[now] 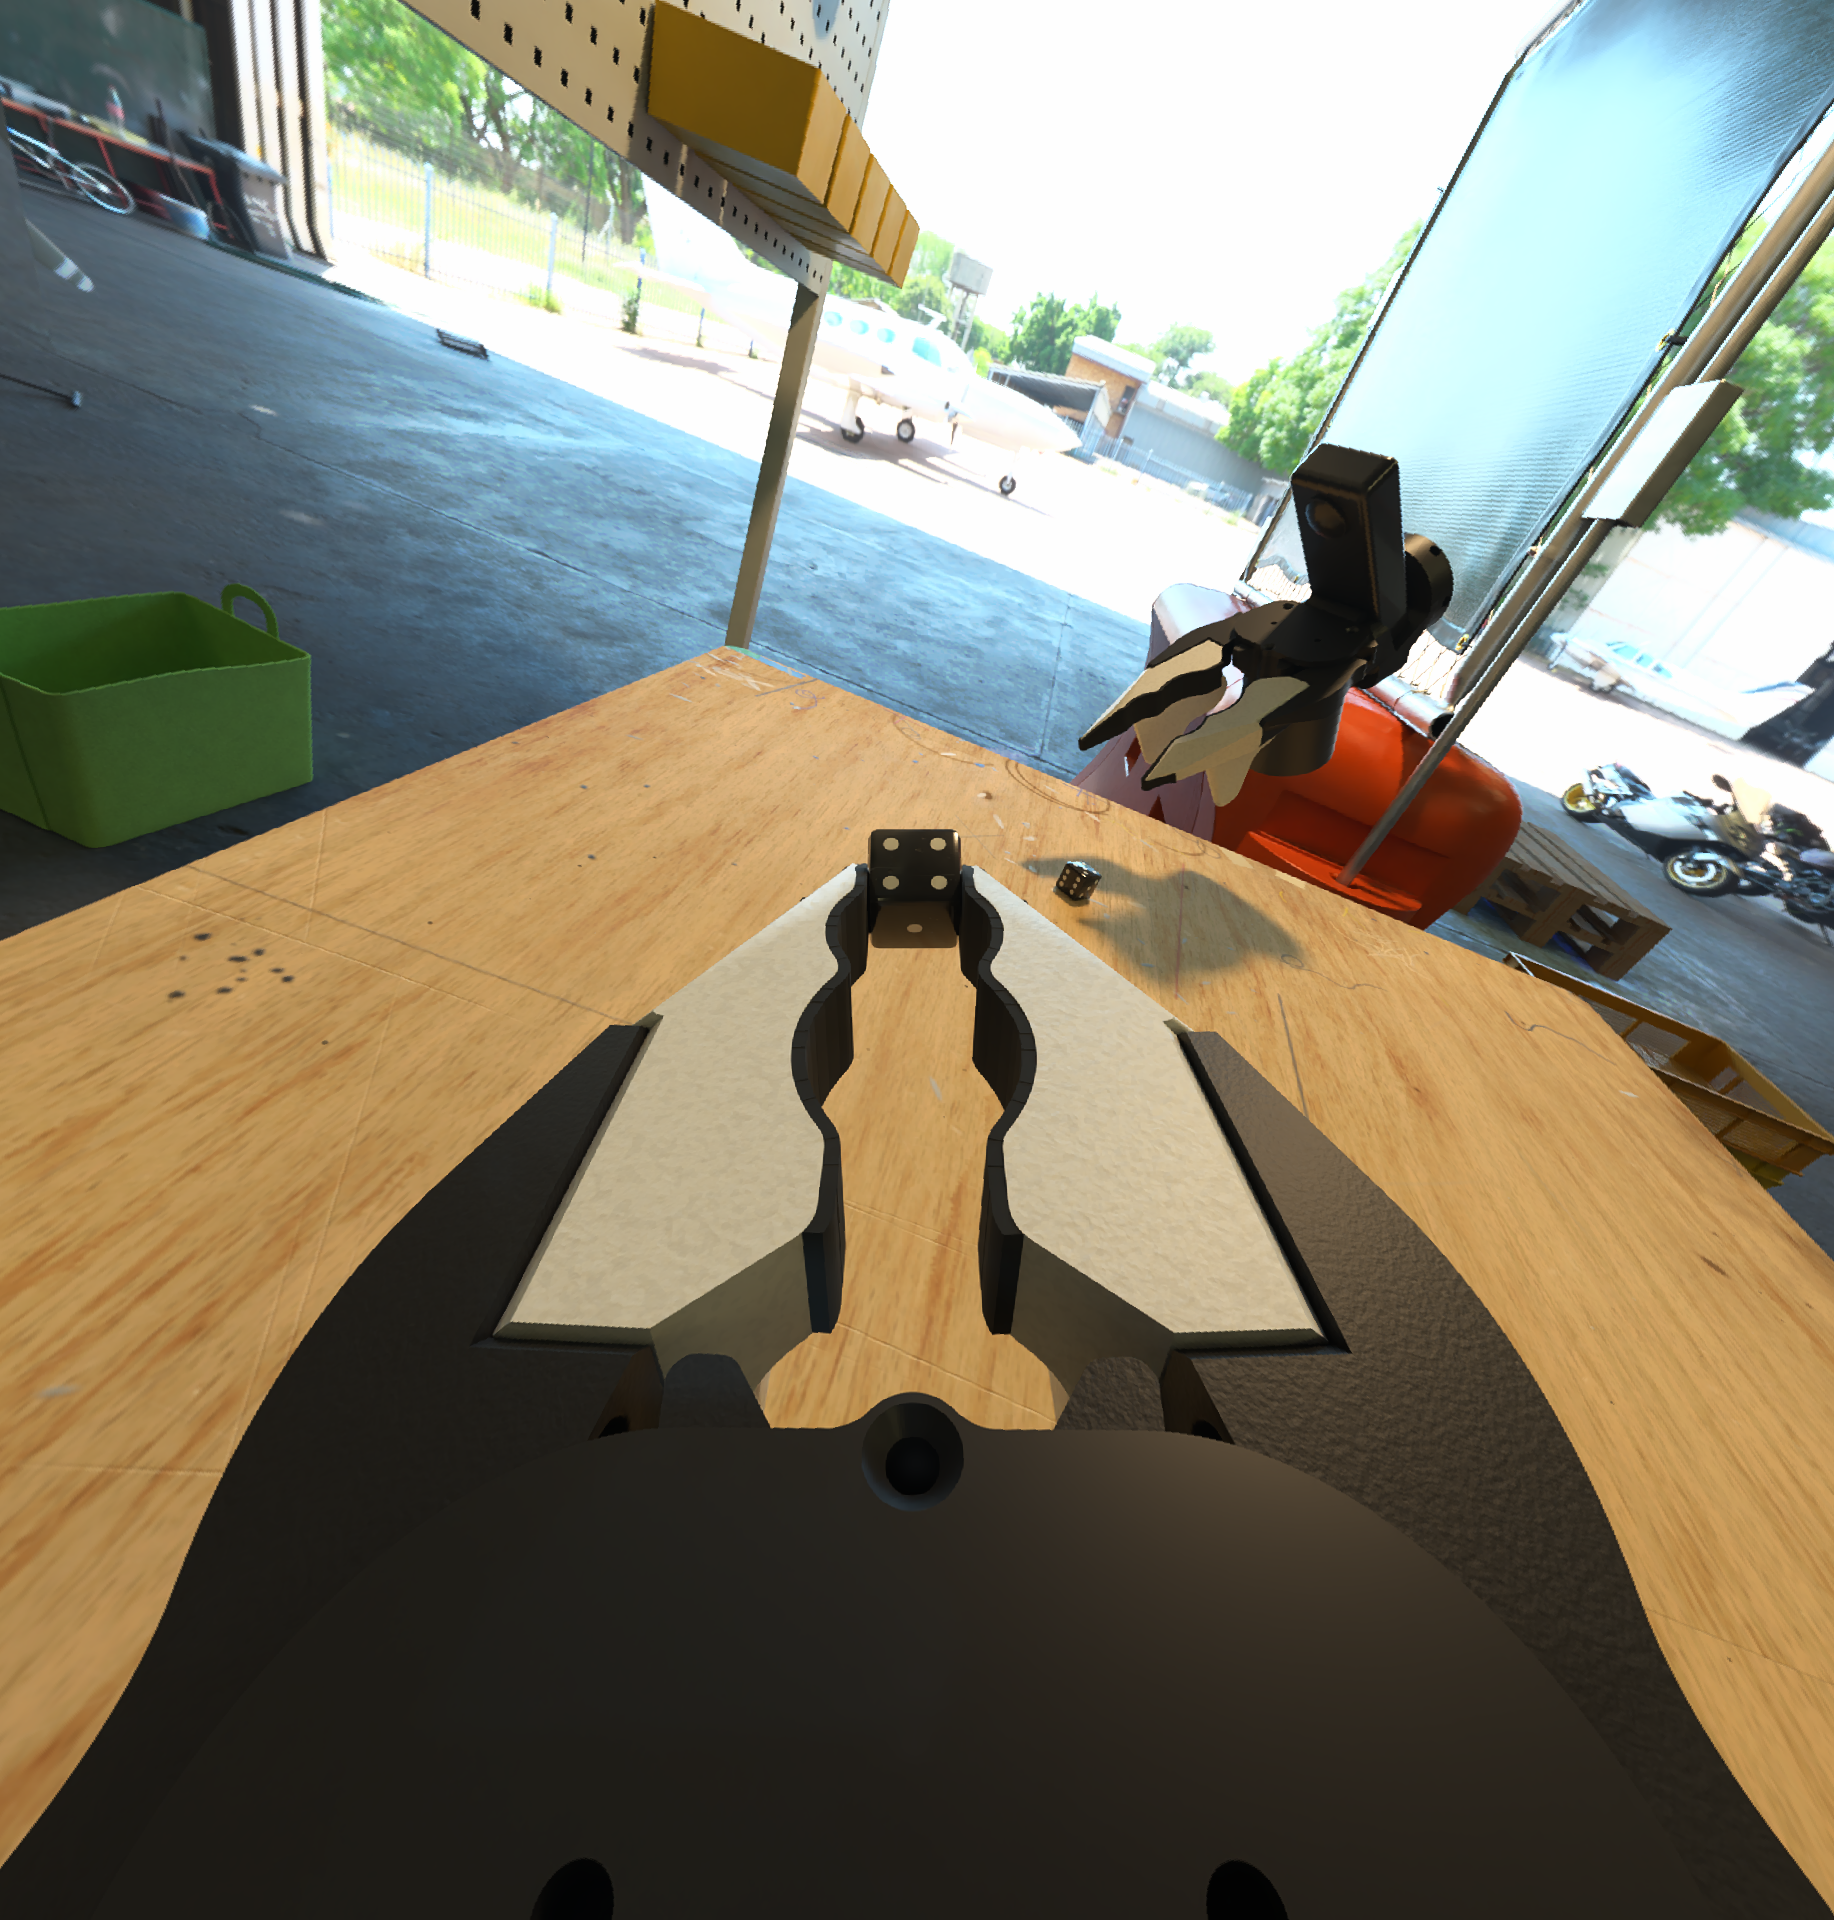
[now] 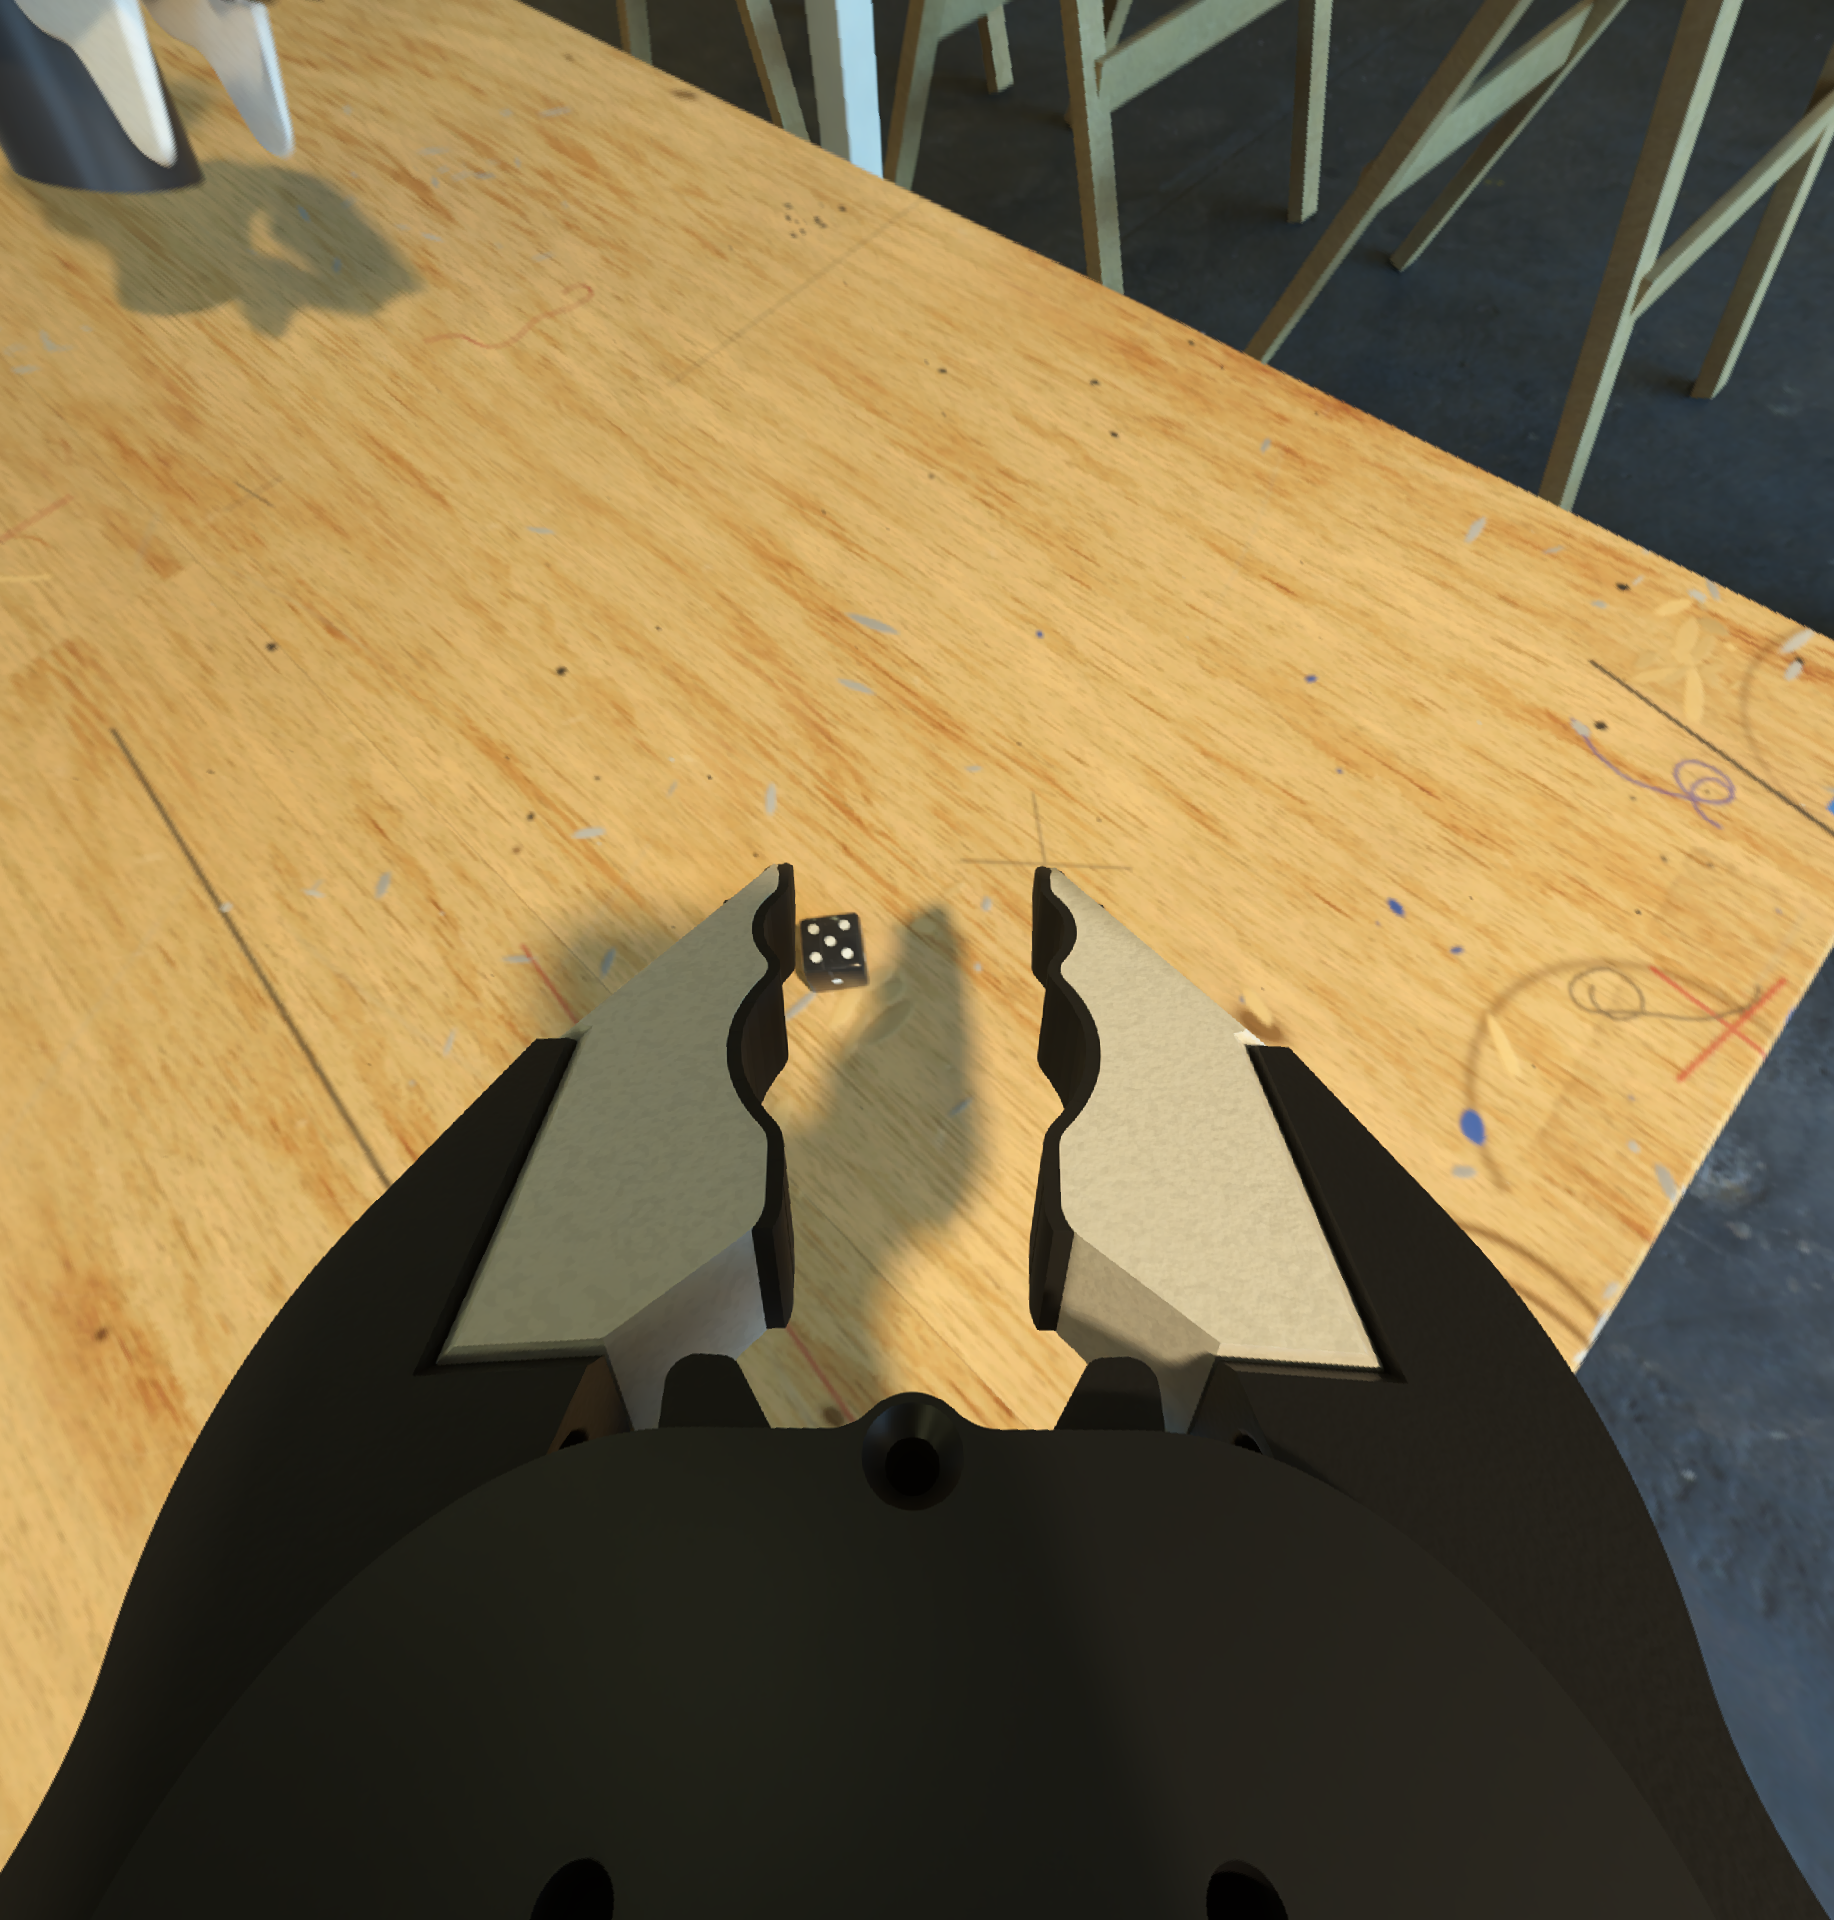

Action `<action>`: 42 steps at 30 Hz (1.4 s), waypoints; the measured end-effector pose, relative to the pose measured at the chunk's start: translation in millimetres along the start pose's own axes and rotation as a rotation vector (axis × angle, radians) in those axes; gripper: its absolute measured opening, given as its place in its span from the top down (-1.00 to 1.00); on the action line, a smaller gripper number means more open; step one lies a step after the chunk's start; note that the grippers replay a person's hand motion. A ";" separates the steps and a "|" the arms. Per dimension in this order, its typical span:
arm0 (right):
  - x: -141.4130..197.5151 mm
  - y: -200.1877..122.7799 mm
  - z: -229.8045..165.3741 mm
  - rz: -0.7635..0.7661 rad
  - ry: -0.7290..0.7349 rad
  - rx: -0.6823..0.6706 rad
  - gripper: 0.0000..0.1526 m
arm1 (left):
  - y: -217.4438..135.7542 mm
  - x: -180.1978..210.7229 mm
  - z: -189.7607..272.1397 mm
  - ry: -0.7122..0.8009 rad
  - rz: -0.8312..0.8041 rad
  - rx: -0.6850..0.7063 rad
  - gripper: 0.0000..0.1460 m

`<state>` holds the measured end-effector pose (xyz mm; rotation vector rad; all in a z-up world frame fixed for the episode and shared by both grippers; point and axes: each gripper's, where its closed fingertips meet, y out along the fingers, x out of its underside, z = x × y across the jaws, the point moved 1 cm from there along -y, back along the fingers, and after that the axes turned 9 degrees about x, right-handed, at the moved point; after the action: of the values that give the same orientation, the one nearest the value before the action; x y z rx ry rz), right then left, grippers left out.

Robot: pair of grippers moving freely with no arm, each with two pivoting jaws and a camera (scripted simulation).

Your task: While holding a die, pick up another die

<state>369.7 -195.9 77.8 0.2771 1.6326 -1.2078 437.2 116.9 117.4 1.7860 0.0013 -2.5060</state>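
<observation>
My left gripper (image 1: 914,883) is shut on a black die with white pips (image 1: 914,868), held between its fingertips above the wooden table (image 1: 477,935). A second black die (image 1: 1077,881) lies on the table just right of it. In the right wrist view this second die (image 2: 833,951) lies on the table (image 2: 580,520) below my open right gripper (image 2: 911,904), close to the left finger. The right gripper also shows in the left wrist view (image 1: 1193,743), hovering open above the table's far right. The left gripper shows at the top left of the right wrist view (image 2: 206,94).
A green tub (image 1: 134,707) stands on the floor to the left. A pegboard with yellow bins (image 1: 767,114) hangs behind the table. A red object (image 1: 1391,821) sits past the table's right edge. Wooden frame legs (image 2: 1360,156) stand beyond the far edge.
</observation>
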 end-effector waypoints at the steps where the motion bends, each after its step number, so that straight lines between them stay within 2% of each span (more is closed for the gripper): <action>1: 2.2 0.7 1.8 -0.008 -0.003 0.008 0.40 | 0.3 0.4 -0.1 -0.001 -0.002 0.000 0.78; 10: 13.7 13.3 9.1 -0.071 -0.045 0.041 0.40 | -0.7 2.6 -3.0 -0.008 -0.007 -0.009 0.78; 18: 28.3 19.9 -9.4 -0.136 -0.091 -0.069 0.39 | 1.9 4.6 -2.3 -0.008 -0.021 -0.004 0.78; 25: 37.7 35.6 -27.5 -0.199 -0.130 -0.112 0.40 | 0.9 4.5 -2.8 -0.009 -0.019 -0.007 0.78; 27: 40.8 39.9 -28.5 -0.221 -0.137 -0.099 0.50 | 0.9 4.4 -2.7 -0.008 -0.019 -0.007 0.78; 30: 42.5 44.2 -29.3 -0.231 -0.150 -0.089 0.79 | 0.9 4.1 -2.3 -0.006 -0.019 -0.007 0.78; 36: 37.3 41.2 -30.8 -0.193 -0.143 -0.109 0.79 | 0.4 3.3 -1.6 -0.002 -0.018 -0.006 0.78; 42: 9.8 36.9 -51.8 -0.099 -0.179 -0.173 0.79 | 2.0 5.1 -0.8 0.006 -0.035 -0.009 0.78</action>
<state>360.0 -140.5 46.4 -0.0201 1.5966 -1.1225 436.5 114.6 112.4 1.8057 0.0440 -2.5205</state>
